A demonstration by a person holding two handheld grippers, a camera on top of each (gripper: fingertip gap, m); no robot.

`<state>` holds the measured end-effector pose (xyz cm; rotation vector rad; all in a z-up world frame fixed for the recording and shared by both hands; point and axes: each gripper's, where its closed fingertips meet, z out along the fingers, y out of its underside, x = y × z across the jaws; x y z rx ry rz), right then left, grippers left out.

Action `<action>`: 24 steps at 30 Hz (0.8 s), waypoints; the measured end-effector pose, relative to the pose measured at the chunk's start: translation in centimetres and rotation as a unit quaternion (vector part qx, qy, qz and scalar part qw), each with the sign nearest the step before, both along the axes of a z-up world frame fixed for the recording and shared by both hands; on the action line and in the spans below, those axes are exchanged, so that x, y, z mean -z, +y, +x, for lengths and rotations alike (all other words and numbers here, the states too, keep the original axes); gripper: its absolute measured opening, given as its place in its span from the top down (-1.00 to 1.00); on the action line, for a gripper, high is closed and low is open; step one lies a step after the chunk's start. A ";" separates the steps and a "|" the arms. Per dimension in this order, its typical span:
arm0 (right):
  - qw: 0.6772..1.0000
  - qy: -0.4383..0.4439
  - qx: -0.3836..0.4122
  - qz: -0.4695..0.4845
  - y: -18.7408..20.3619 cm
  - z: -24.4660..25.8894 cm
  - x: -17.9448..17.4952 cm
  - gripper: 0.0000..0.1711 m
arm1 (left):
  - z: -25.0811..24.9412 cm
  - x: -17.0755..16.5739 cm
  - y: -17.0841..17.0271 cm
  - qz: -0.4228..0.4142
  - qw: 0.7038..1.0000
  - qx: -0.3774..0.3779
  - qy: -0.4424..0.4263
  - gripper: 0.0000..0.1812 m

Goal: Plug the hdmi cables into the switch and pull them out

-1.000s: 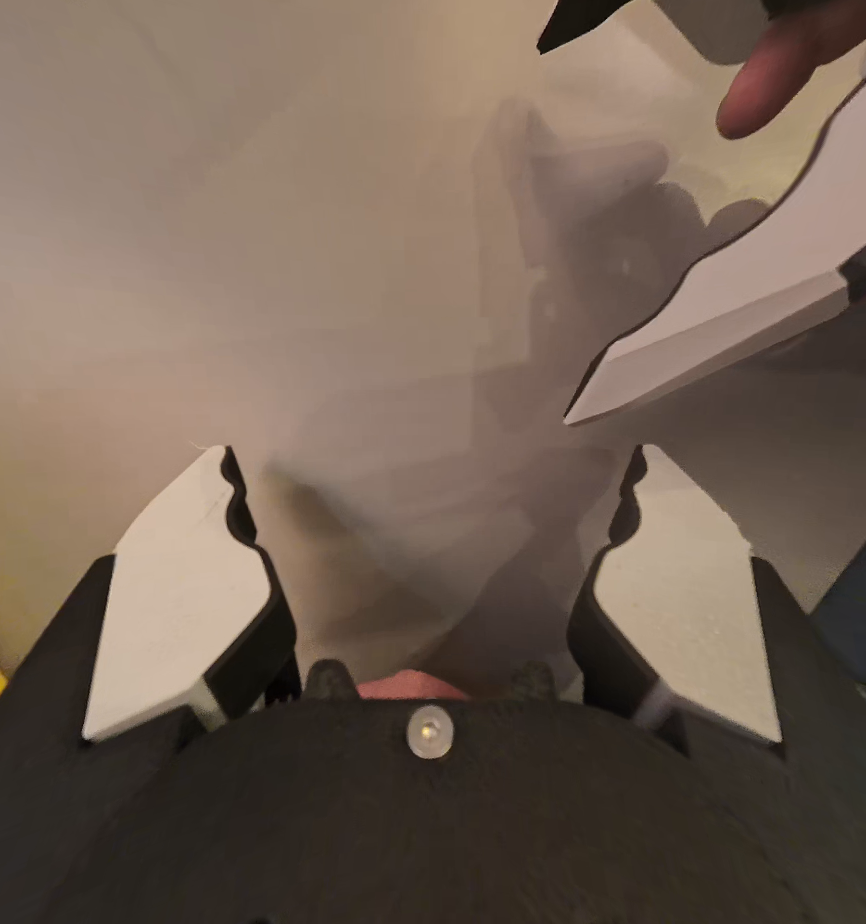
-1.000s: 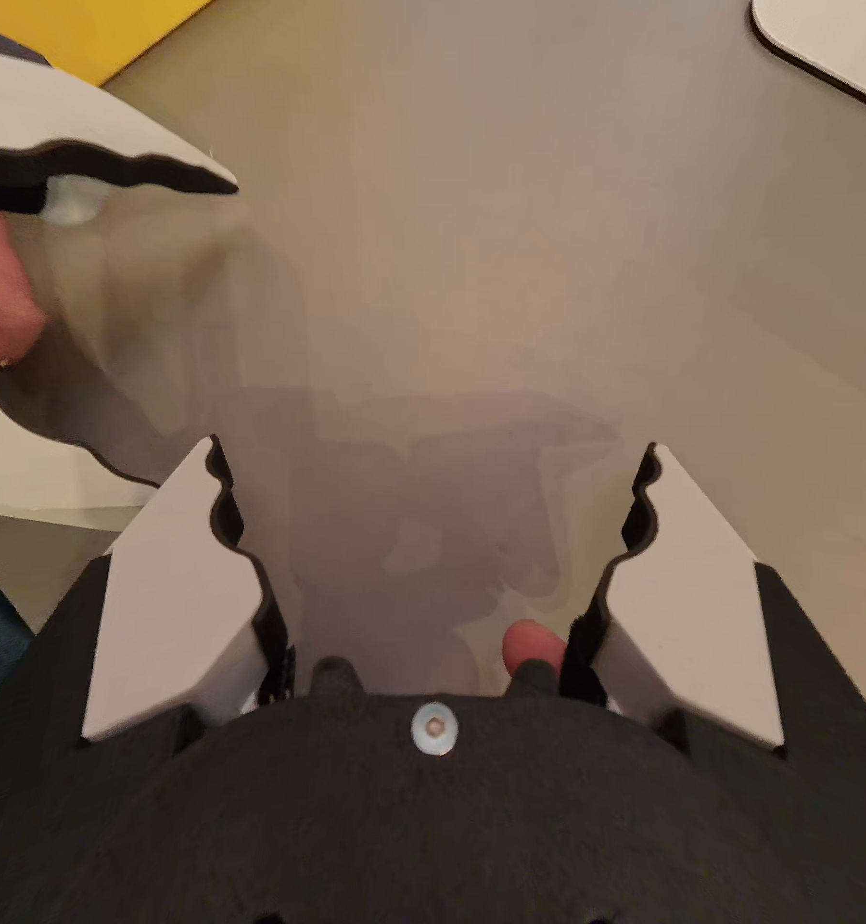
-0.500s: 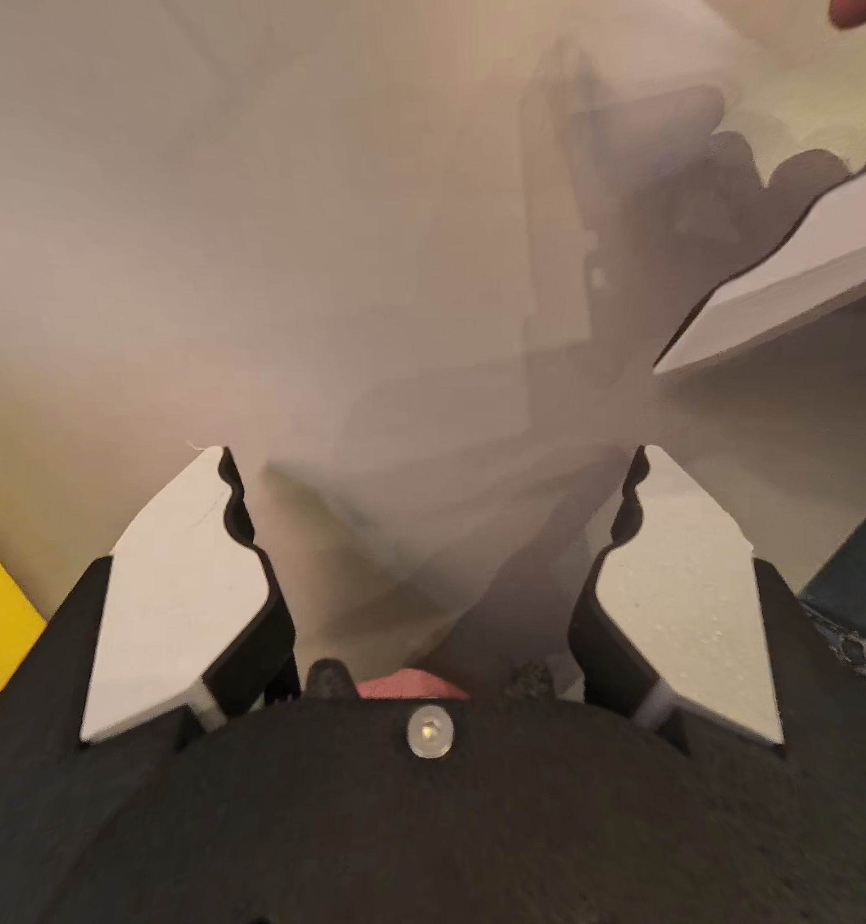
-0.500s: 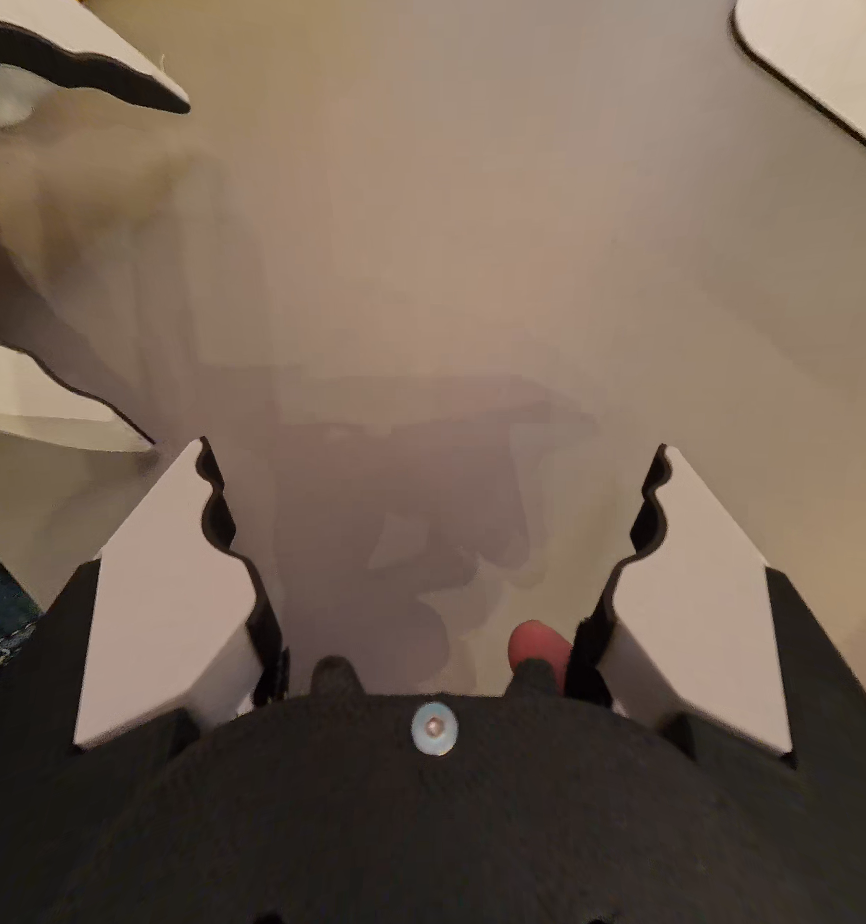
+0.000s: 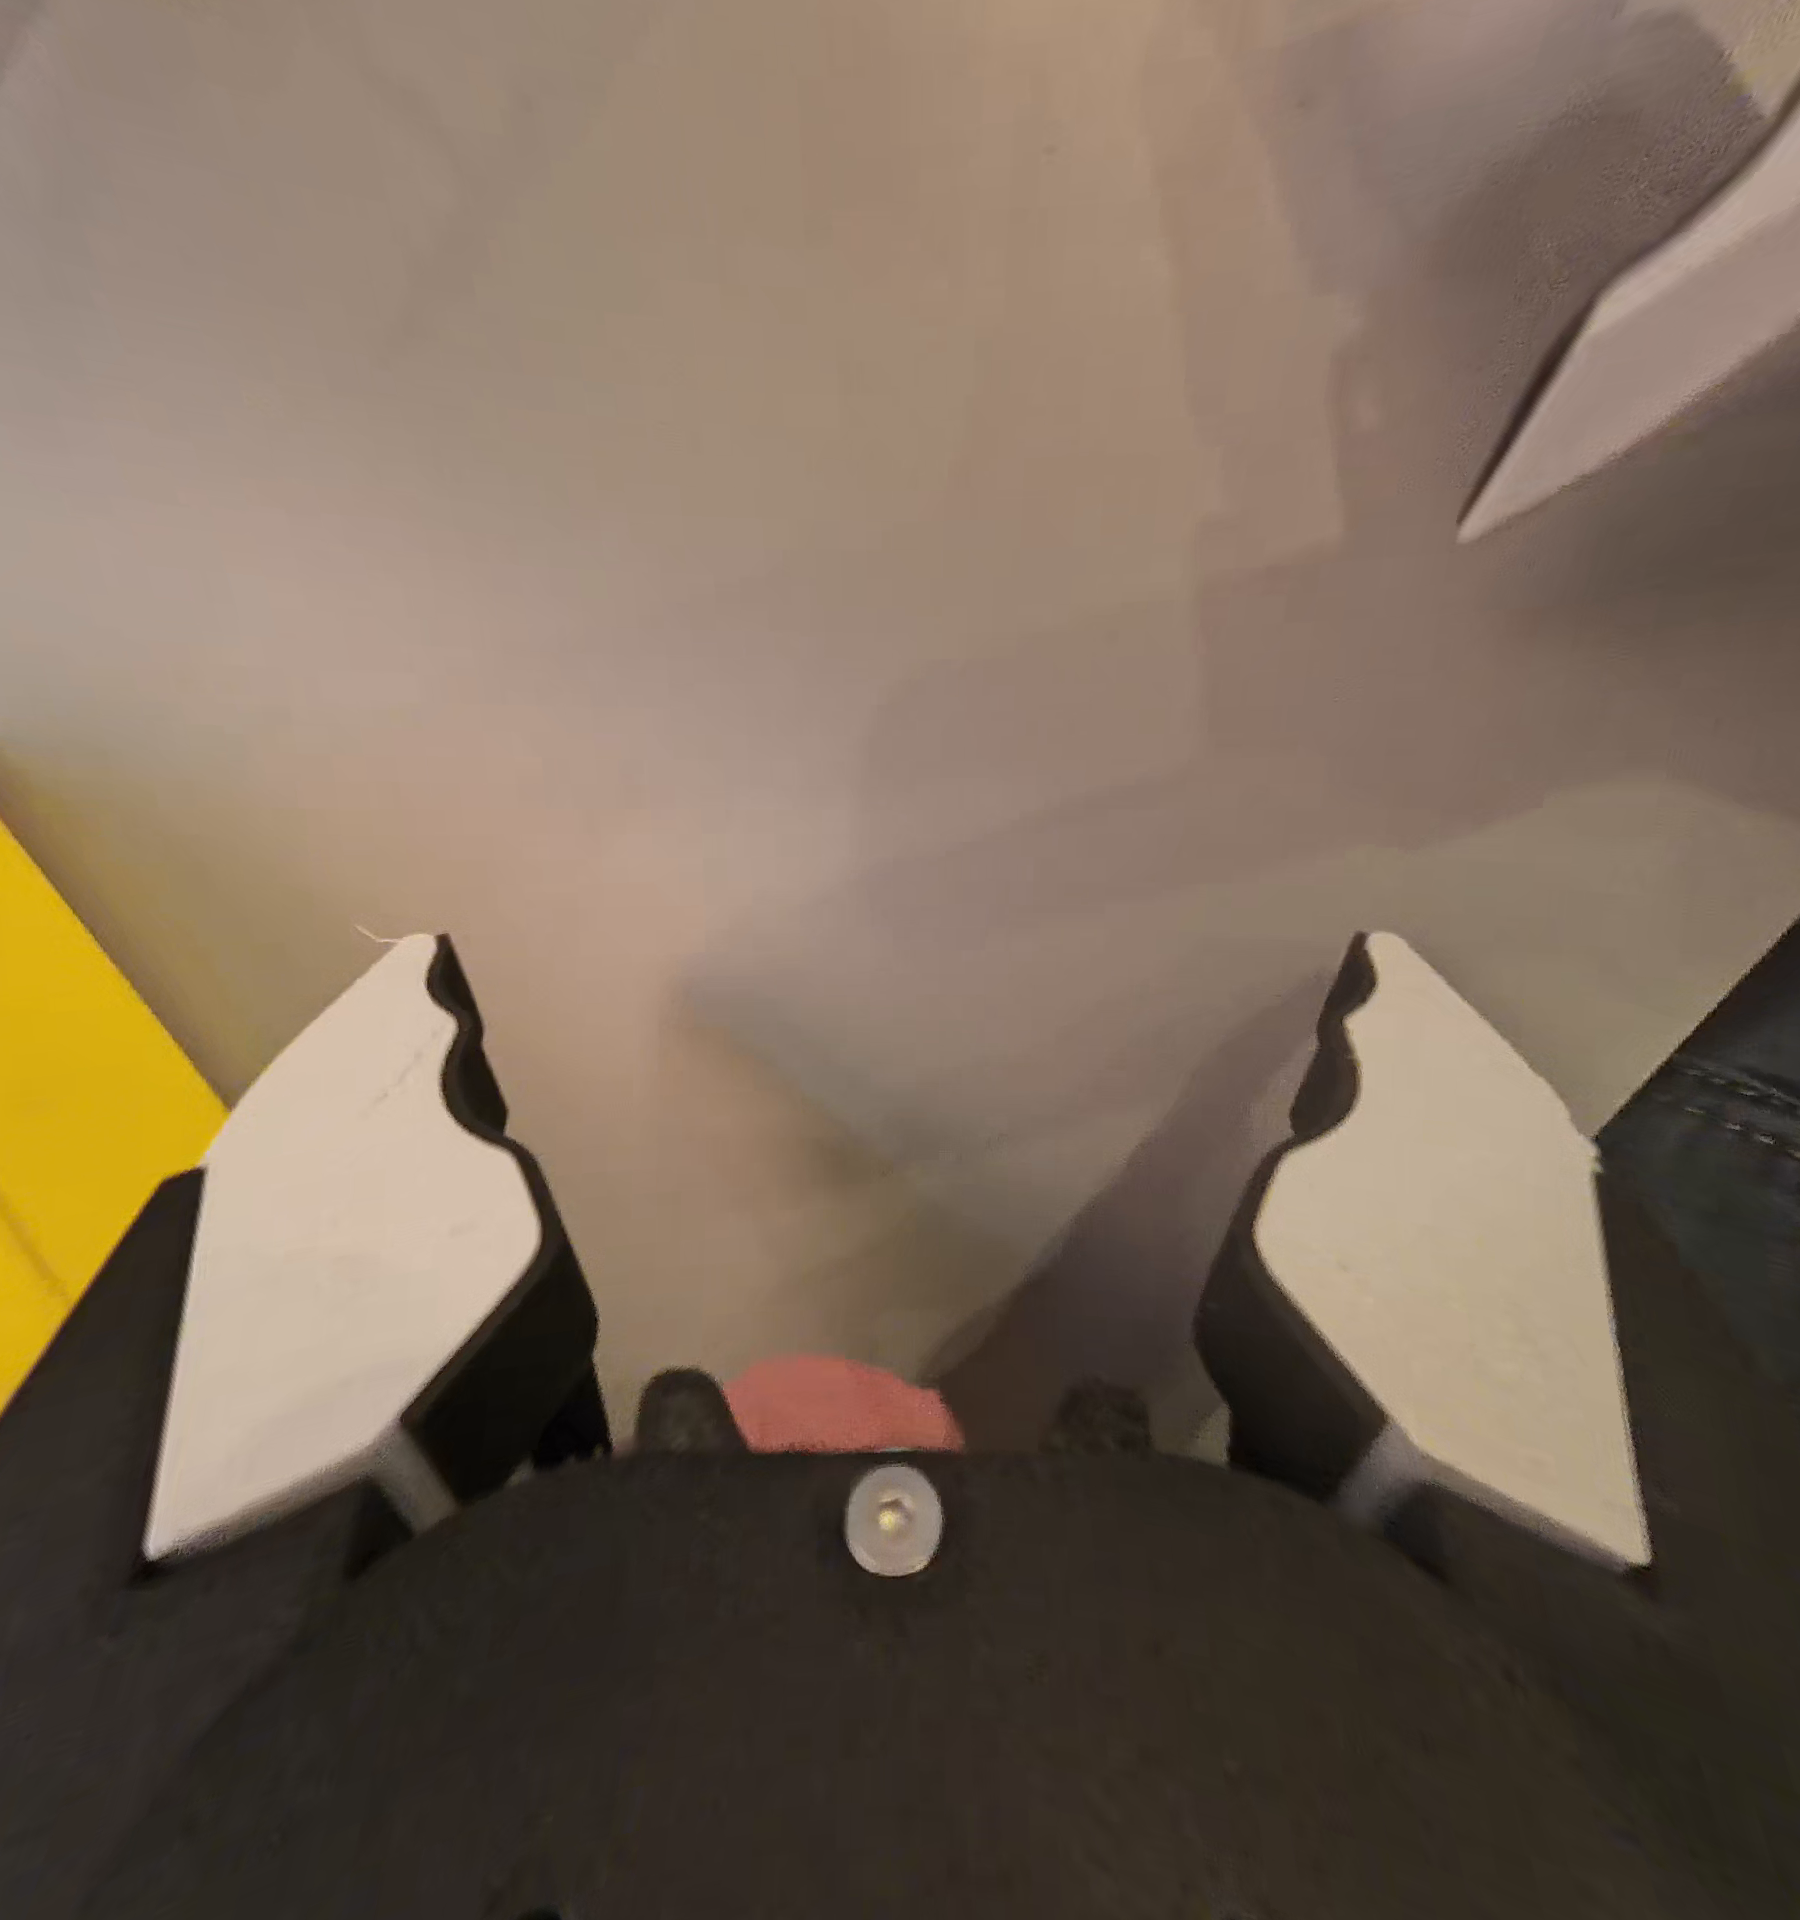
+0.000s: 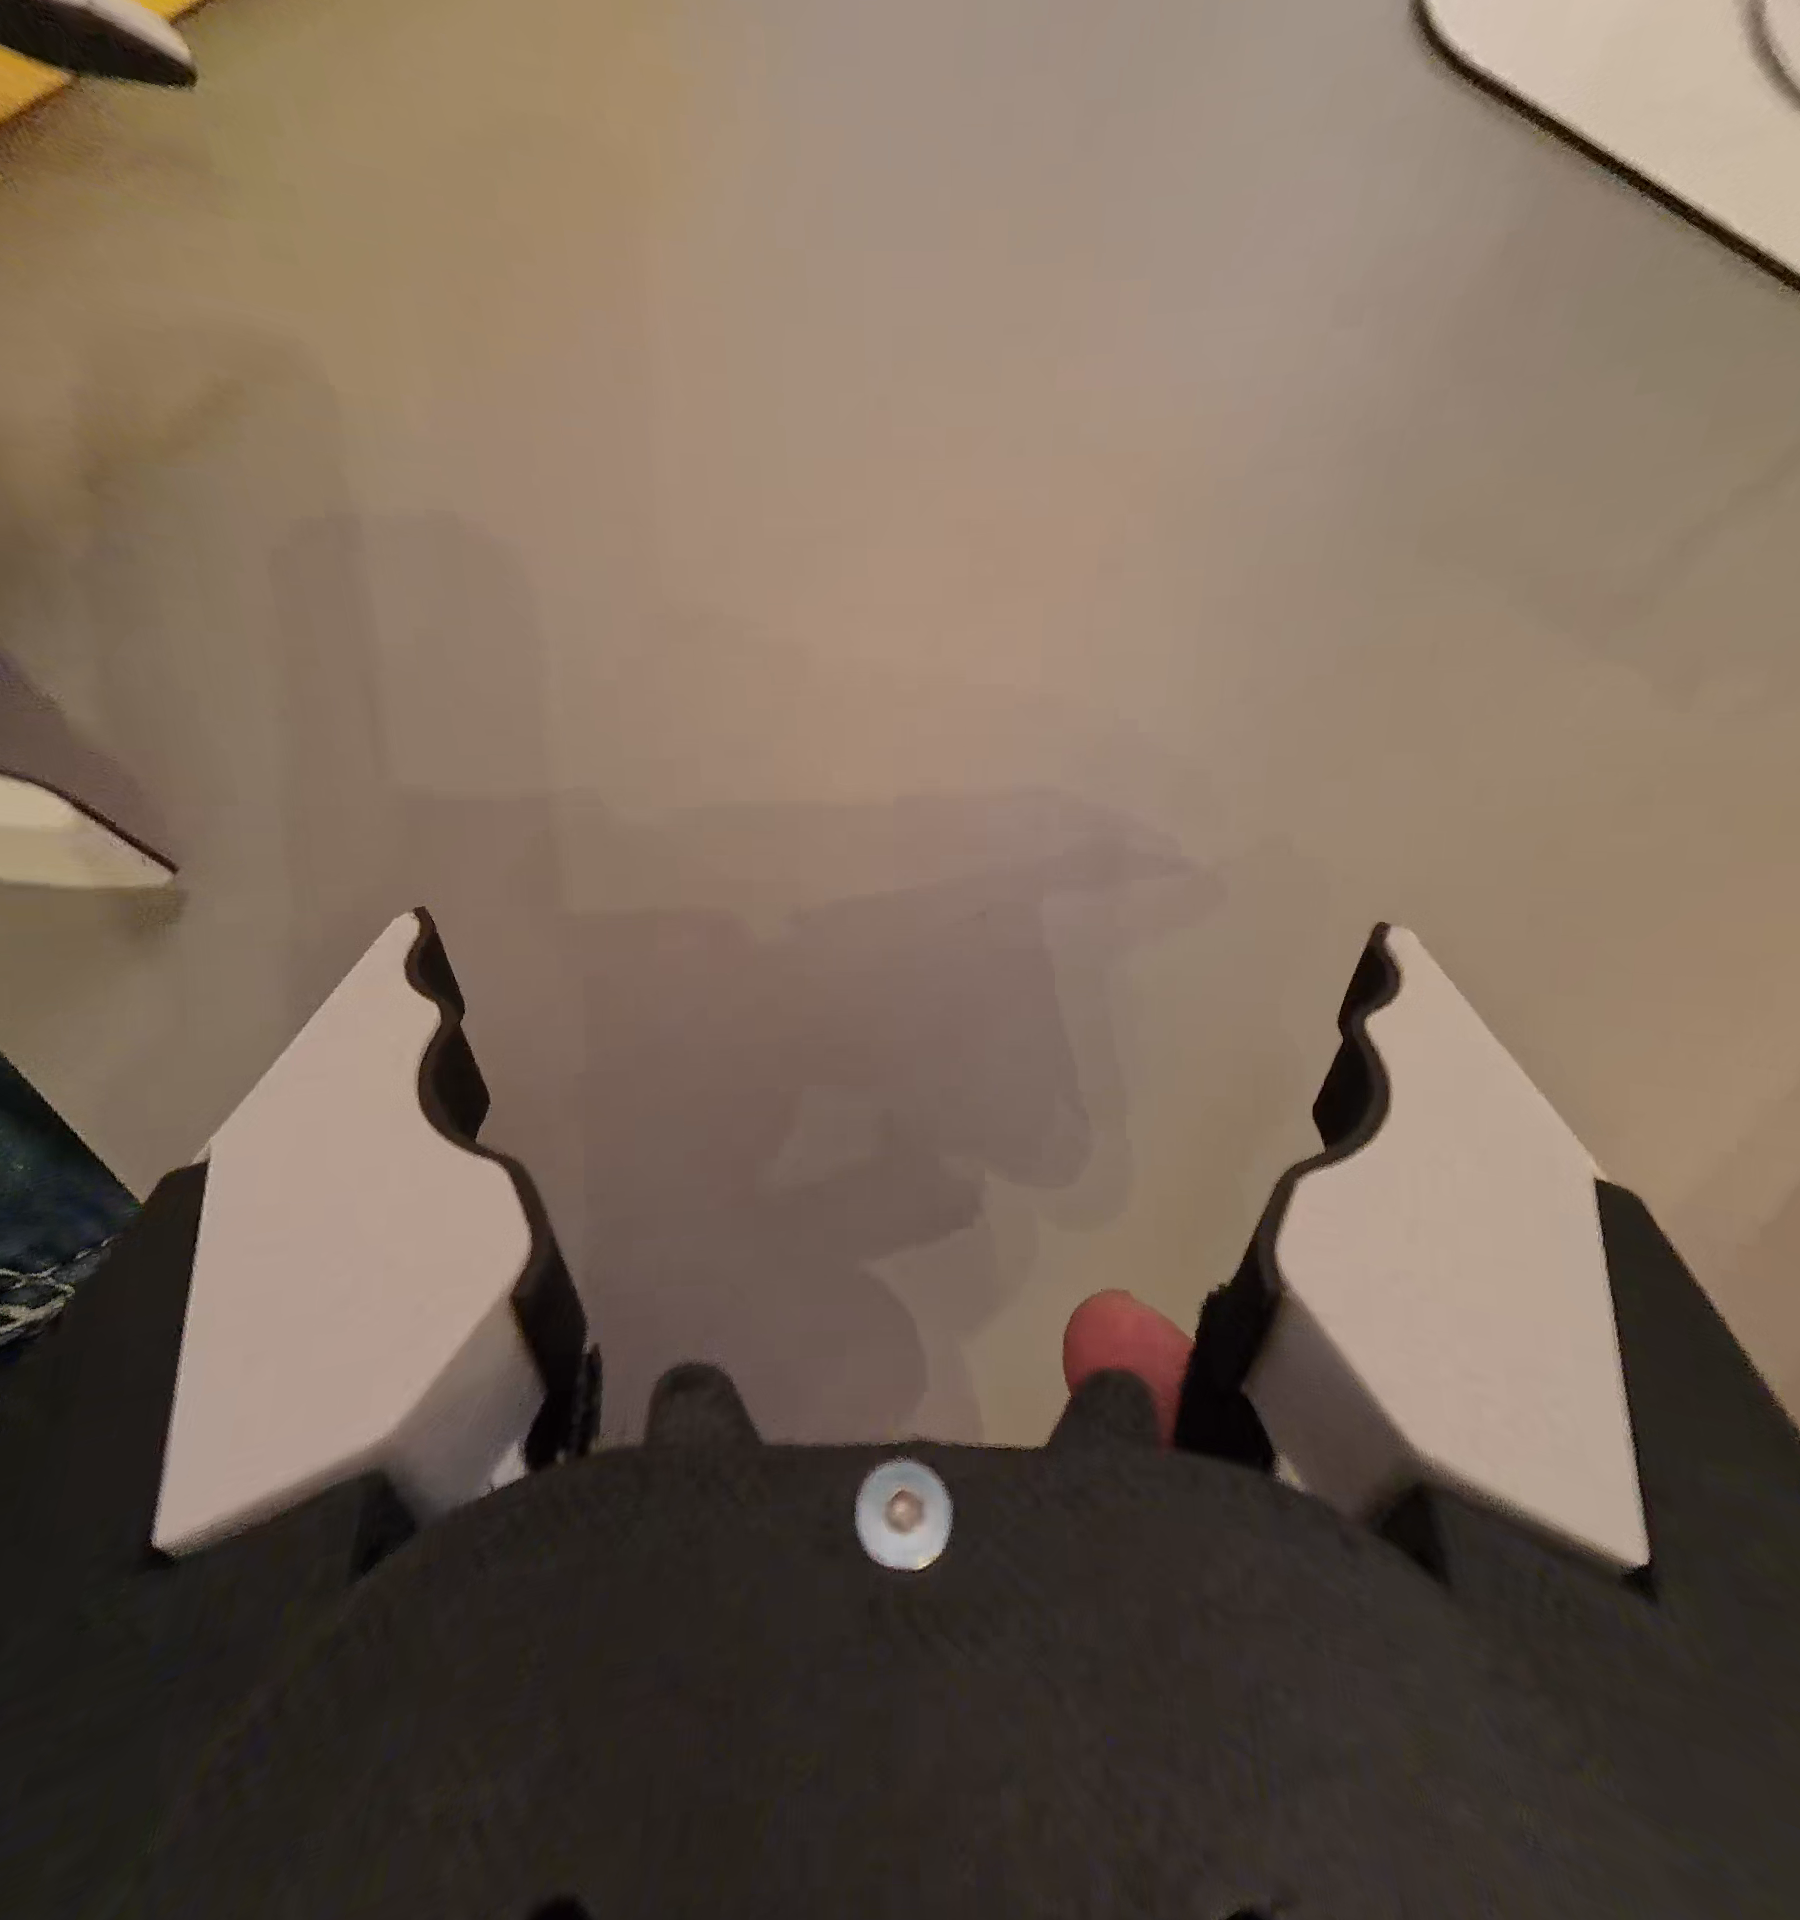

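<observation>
Left tongs (image 5: 901, 940): jaws spread wide, nothing between them. Both white fingers (image 5: 356, 1226) point at bare tabletop (image 5: 771, 468). A fingertip of the person's hand (image 5: 839, 1403) shows at the base, behind the fingers.

Right tongs (image 6: 901, 930): jaws likewise wide apart and empty, aimed at bare tabletop, with only shadow beneath. A fingertip (image 6: 1119, 1335) shows beside the inner face of 1 finger.

Cross-sightings: 1 finger of the right tongs enters the left wrist view at upper right; parts of the left tongs show at the left edge of the right wrist view.

Task items: neither the HDMI cables nor the switch can be seen in either view. Their position cannot be told.

Other contents: yellow surface (image 5: 34, 1039) at the left edge of the tabletop; white board (image 6: 1654, 135) with dark edging and faint curved lines, far right corner of the right wrist view; blue denim (image 5: 1748, 1195) at the near edge.

Step in hand, judged: approach or search. No cable is held, and no plug is near a port, so plugging is not yet begun here.

Next move calls for: bringing both tongs round until the switch and a cable end come into view, then closing 1 pair on a plug housing, square to the port, while the other steadies the switch.
</observation>
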<state>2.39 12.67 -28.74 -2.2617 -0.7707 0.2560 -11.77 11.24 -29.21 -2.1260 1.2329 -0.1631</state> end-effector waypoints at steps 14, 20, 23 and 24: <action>1.000 -0.022 -0.019 0.007 -0.5 -1.1 1.7 -0.87 | 1.2 1.3 -0.4 -0.040 0.998 0.007 -0.042 -0.62; 1.000 -0.018 -0.006 0.012 -0.7 -0.5 1.7 -0.87 | 1.4 1.2 -0.2 -0.035 0.998 0.008 -0.044 -0.62; 1.000 -0.021 -0.005 0.020 -0.6 -0.6 1.5 -0.87 | 1.4 1.1 -0.2 -0.027 0.999 0.008 -0.045 -0.61; 0.999 -0.022 -0.006 0.024 -0.6 -0.6 1.5 -0.87 | 1.4 1.1 -0.2 -0.024 0.999 0.009 -0.045 -0.61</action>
